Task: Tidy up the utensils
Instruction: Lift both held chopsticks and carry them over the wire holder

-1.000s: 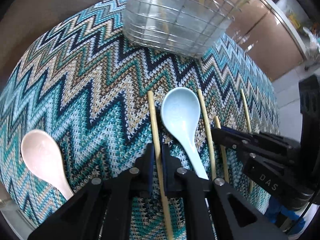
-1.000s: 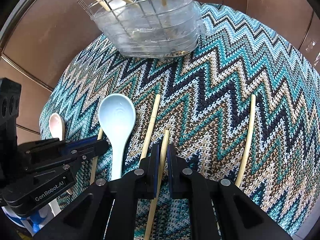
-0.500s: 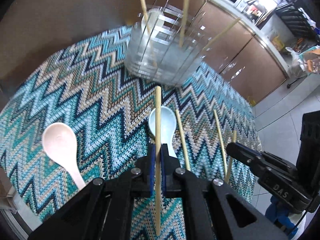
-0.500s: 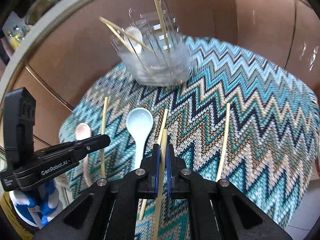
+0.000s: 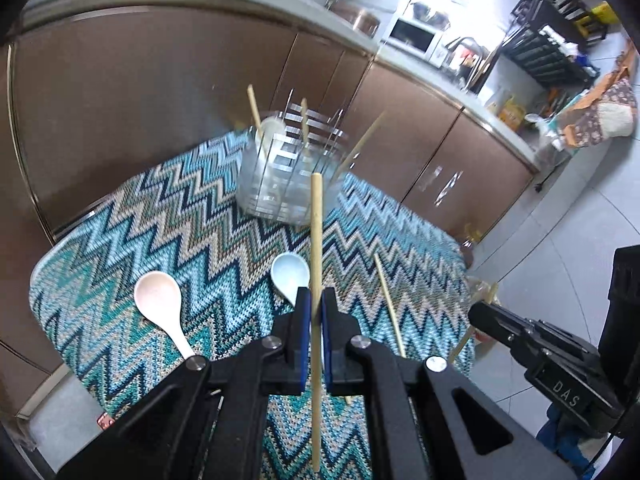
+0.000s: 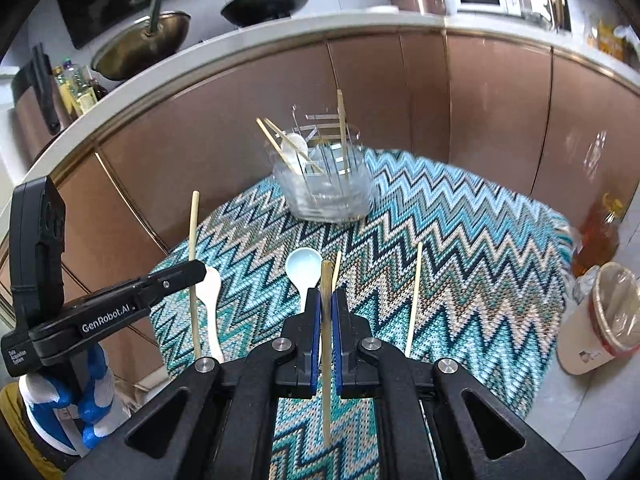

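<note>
Left tongs (image 5: 316, 312) clenched on chopstick (image 5: 316, 248), right tongs (image 6: 326, 304) likewise — second chopstick (image 6: 327, 320), above zigzag cloth (image 5: 180, 232).

We hold both tongs raised above the surface, tilted downward. Our left tongs (image 5: 316, 312) are clamped on a chopstick (image 5: 316, 240); our right tongs (image 6: 327, 308) grip another chopstick (image 6: 327, 344). A blue-and-white gloved hand (image 6: 80, 396) carries the left tongs.

Two grippers, each clamping one chopstick (image 5: 316, 248) (image 6: 326, 312), two more chopsticks (image 6: 414, 300) on the zigzag mat (image 6: 460, 248), two loose spoons (image 6: 303, 268) (image 5: 158, 296), one wire holder (image 6: 326, 188)
</note>
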### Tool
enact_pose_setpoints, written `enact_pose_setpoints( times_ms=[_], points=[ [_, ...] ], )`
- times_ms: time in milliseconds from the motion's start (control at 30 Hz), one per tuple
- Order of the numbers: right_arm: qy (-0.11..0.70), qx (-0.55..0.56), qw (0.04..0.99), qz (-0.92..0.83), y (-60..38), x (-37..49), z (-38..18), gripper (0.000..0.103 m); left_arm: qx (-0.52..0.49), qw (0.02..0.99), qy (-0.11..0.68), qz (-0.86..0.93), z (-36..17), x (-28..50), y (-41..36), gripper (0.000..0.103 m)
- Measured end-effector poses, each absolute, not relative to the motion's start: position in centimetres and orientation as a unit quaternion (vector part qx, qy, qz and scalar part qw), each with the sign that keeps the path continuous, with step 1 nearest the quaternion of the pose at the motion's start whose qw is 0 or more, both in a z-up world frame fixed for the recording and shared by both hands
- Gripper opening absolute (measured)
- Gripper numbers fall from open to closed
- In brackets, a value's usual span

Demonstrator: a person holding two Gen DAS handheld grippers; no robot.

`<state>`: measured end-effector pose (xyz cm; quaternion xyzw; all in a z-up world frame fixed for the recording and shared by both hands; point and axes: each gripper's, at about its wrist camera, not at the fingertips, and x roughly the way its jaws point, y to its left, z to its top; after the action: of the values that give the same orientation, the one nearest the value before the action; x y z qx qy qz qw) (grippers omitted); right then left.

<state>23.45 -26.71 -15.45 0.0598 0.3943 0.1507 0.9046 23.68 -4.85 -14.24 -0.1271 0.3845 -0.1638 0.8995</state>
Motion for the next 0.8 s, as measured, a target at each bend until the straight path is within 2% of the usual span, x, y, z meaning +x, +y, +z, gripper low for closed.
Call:
enact_pose_setpoints(
  times_ms=[333,800],
  points=[
    [0.358,0.05,0.922,0.142,-25.9,20.5,-12.9,0.005,-0.132,0.914,0.345,-0.169,-12.2,21.2,-3.9,0.005],
    [0.356,0.092,0.917,0.154,-28.5,22.4,-14.8,0.005,-0.118,0.921,0.337,-0.156,-13.6,23.1,-3.9,0.005]
  ],
)
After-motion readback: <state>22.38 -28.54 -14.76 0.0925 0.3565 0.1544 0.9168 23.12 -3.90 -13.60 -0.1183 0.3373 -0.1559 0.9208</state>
